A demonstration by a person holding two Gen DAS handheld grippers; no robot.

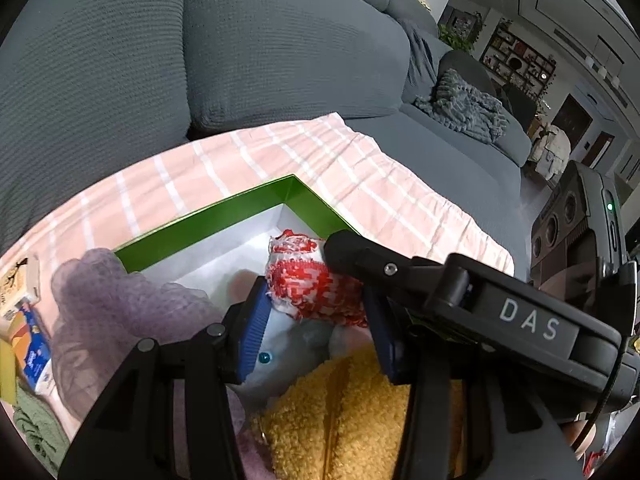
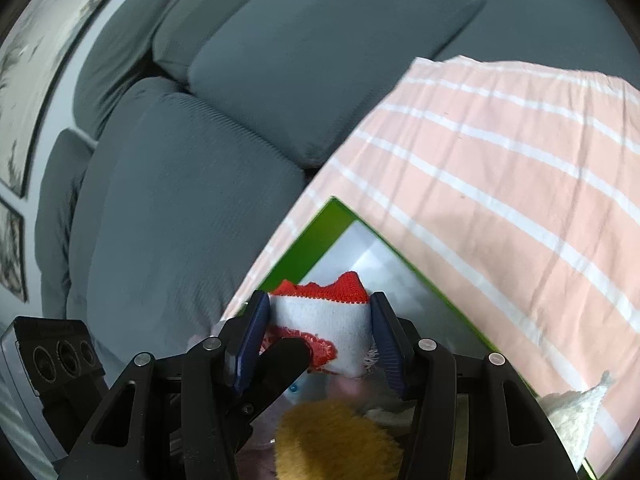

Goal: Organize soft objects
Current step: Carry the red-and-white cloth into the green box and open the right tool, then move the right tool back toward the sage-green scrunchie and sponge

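Cloth (image 1: 316, 284) clamped by both hand-held grippers, left (image 1: 314, 328) and right (image 2: 318, 334), above green box (image 1: 224, 216).
Uneven release risked it snagging on the rim.

Soft, even daylight fills both fisheye views, with no hard shadows on the grey sofa (image 1: 280, 52) or the pink striped cloth (image 2: 500, 168). The left wrist view is sharp at centre, where the green box rim (image 1: 224, 208) shows a mild sheen. The right wrist view is softer, with motion blur smearing the green box rim (image 2: 304, 248) and the framed pictures (image 2: 36, 60) at left. Straight lines bow strongly outward, and black vignette closes every corner.
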